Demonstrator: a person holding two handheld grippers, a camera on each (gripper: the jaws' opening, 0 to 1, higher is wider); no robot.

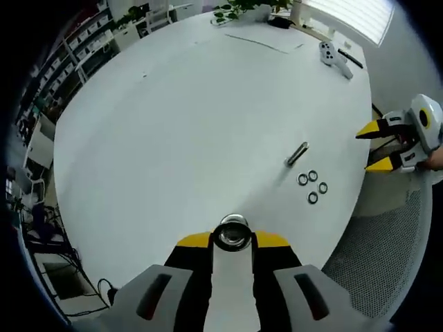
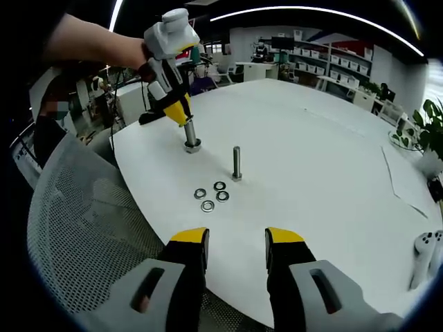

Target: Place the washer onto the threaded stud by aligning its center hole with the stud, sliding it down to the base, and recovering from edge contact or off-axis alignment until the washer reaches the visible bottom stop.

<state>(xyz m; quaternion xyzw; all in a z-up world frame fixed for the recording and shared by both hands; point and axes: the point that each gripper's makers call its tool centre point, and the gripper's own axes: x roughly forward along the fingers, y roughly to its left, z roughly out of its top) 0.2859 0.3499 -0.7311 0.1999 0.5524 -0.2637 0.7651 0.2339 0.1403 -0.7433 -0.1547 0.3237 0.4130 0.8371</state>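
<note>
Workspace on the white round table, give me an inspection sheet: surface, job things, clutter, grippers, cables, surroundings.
Surface: white round table, mostly bare.
Job things: four small metal ring washers lie clustered flat; a second bare upright metal threaded stud stands beside them.
Clutter: white handheld controllers, loose paper sheet, potted green plant.
Grippers: left gripper shut on another upright metal stud standing on the table; right gripper open, holding nothing, short of the washers.
Cables: dark cables on the floor beside the table.
Surroundings: grey mesh chair, storage shelving, office desks.
</note>
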